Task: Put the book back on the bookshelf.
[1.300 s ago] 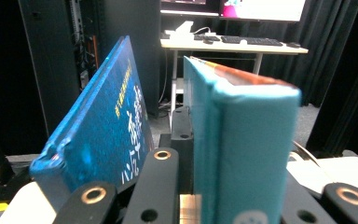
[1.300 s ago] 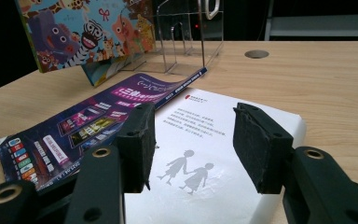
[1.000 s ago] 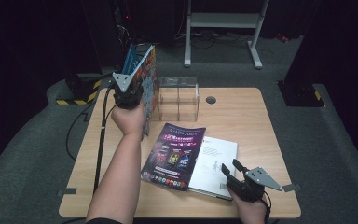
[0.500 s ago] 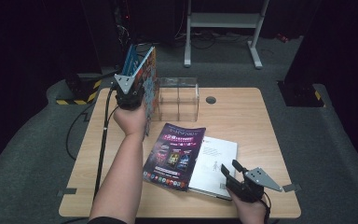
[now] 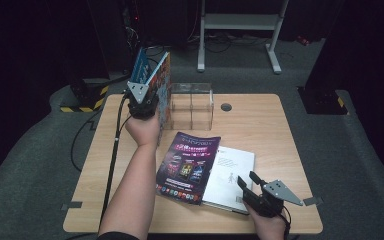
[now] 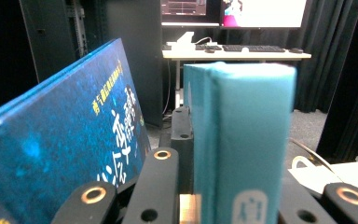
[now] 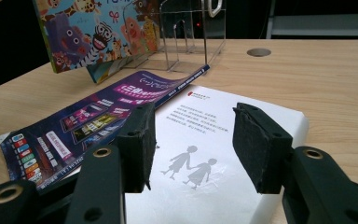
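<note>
The left gripper (image 5: 142,102) is up at the far left of the desk (image 5: 260,125), just left of the clear rack (image 5: 192,105), and its fingers pinch a teal book (image 6: 242,140) by the edge, holding it upright. Close against it, on the side away from the rack, a dark blue book (image 6: 60,154) leans at a tilt. From above, the held books stand on end right beside the rack's left wall, the outermost cover bright with cartoon animals (image 7: 98,32).

In front of the rack, toward the person, a purple magazine (image 5: 187,165) lies flat, its far edge near the rack's foot. A white book (image 5: 232,175) lies flat to its right, partly under the magazine's edge.

The right gripper (image 5: 252,187) rests low at the near right corner of that white book, well away from the rack. Its fingers (image 7: 140,140) stand spread with nothing between them, pointing across the white cover.
</note>
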`<state>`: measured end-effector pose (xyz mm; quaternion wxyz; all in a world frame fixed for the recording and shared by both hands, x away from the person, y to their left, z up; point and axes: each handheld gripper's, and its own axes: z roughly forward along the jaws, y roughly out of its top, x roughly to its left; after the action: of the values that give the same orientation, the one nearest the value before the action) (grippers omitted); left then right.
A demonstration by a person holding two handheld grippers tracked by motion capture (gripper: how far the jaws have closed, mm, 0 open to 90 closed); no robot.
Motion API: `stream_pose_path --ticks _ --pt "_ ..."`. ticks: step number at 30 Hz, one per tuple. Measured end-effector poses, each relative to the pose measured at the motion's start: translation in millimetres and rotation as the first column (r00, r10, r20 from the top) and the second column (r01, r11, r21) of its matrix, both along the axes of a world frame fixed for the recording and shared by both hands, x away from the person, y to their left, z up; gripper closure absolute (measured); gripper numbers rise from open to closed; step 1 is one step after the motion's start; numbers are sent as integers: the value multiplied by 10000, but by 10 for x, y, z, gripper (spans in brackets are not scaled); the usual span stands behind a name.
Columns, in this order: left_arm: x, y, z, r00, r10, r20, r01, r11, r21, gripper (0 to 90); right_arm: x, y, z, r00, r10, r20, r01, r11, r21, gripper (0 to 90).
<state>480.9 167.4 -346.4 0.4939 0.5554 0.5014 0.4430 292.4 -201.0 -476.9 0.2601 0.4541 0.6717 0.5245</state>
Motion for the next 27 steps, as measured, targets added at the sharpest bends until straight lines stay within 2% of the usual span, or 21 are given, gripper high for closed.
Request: stream_pose_path --ticks 14,17,27 --pt "-235 -5 -199 9996 -99 260 99 10000 -5 810 -14 39 6 9999 132 20 -132 9999 -58 491" --pt "-291 -6 -246 9996 -38 272 42 9999 -146 810 -18 46 11 9999 136 16 -136 9999 -34 491" --pt "-406 30 -365 9992 -6 403 15 9998 -221 809 -19 66 -2 9998 182 -31 -183 9998 -122 491"
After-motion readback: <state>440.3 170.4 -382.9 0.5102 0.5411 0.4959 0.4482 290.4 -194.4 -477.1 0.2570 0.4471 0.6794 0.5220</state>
